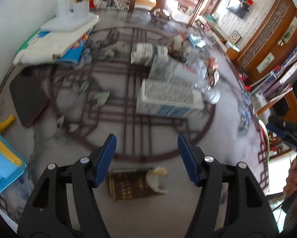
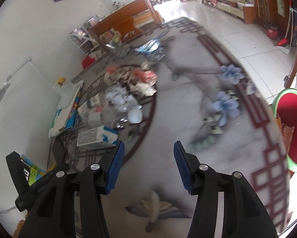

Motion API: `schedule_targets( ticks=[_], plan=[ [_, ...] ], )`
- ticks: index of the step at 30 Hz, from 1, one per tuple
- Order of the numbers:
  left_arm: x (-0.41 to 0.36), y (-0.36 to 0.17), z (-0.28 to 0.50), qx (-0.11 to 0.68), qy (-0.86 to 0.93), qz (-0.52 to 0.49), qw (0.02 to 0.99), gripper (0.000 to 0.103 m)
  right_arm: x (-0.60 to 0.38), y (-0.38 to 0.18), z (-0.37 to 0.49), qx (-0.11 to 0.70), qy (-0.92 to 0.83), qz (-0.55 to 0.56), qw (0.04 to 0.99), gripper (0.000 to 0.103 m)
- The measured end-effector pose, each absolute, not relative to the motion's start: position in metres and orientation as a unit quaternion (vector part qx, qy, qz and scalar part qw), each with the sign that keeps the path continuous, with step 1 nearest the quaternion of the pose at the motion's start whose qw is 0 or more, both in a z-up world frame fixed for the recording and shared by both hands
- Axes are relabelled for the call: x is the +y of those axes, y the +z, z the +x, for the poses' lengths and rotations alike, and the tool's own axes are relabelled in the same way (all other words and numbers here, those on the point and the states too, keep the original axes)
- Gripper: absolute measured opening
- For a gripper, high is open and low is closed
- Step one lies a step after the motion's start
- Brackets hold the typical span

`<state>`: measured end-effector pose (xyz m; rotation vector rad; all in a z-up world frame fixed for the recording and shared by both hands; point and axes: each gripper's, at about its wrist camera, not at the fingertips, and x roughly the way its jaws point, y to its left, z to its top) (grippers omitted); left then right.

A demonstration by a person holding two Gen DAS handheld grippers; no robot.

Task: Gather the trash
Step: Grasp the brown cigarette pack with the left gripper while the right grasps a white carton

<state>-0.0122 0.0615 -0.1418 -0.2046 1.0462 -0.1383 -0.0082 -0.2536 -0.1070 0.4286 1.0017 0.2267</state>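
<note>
Trash lies on a patterned grey carpet (image 1: 112, 103). My left gripper (image 1: 146, 136) is open and holds nothing. Just under it lies a dark patterned packet (image 1: 128, 186) with a crumpled white tissue (image 1: 156, 178). Farther off are a white and blue box (image 1: 168, 99), a flattened can (image 1: 146, 54) and several crumpled wrappers (image 1: 212, 67). My right gripper (image 2: 148, 143) is open and holds nothing, with the tissue (image 2: 154, 200) on the carpet below it. The box (image 2: 98, 137) and the wrapper pile (image 2: 132, 83) lie ahead to its left. Both views are blurred.
A red bin with a green rim (image 2: 291, 130) stands at the carpet's right edge, also visible as the bin (image 1: 264, 138). By the white wall are stacked boards and books (image 1: 57, 41), a black pad (image 1: 28, 101) and a blue and yellow toy (image 1: 3, 158). A person's hand (image 1: 293, 176) shows at right.
</note>
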Motion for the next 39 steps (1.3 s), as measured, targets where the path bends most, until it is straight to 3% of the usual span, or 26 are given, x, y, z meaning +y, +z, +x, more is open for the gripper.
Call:
schedule_targets(
  ticks=[6,13,17,20,24,29,31,32,39],
  plan=[
    [0.058,-0.178,-0.021,0.55,-0.078,-0.098,0.826,0.061,-0.22,-0.106,-0.005,0.483,0.127,0.183,0.847,0.051],
    [0.062,-0.17,-0.029,0.534,-0.103,-0.082,0.835,0.061,-0.186,-0.103,0.005,0.491,0.154,0.141,0.846,0.051],
    [0.071,-0.164,-0.031,0.531,-0.164,-0.068,0.829,0.075,-0.158,-0.103,0.015,0.505,0.19,0.093,0.837,0.051],
    [0.065,-0.162,-0.033,0.529,-0.192,-0.004,0.827,0.077,-0.141,-0.102,0.019,0.507,0.21,0.075,0.833,0.051],
    [0.044,-0.164,-0.045,0.521,-0.239,0.141,0.807,0.09,-0.13,-0.107,0.02,0.514,0.228,0.08,0.823,0.053],
    [0.026,-0.184,-0.05,0.523,-0.252,0.242,0.778,0.091,-0.133,-0.114,0.025,0.529,0.223,0.097,0.813,0.054],
    [0.021,-0.191,-0.05,0.528,-0.263,0.248,0.769,0.089,-0.135,-0.114,0.027,0.53,0.219,0.098,0.813,0.055],
    [0.019,-0.193,-0.05,0.529,-0.266,0.249,0.766,0.081,-0.135,-0.114,0.028,0.531,0.219,0.096,0.813,0.055],
    [0.028,-0.184,-0.042,0.518,-0.251,0.203,0.792,0.049,-0.121,-0.116,0.041,0.538,0.233,0.065,0.808,0.055]
  ],
)
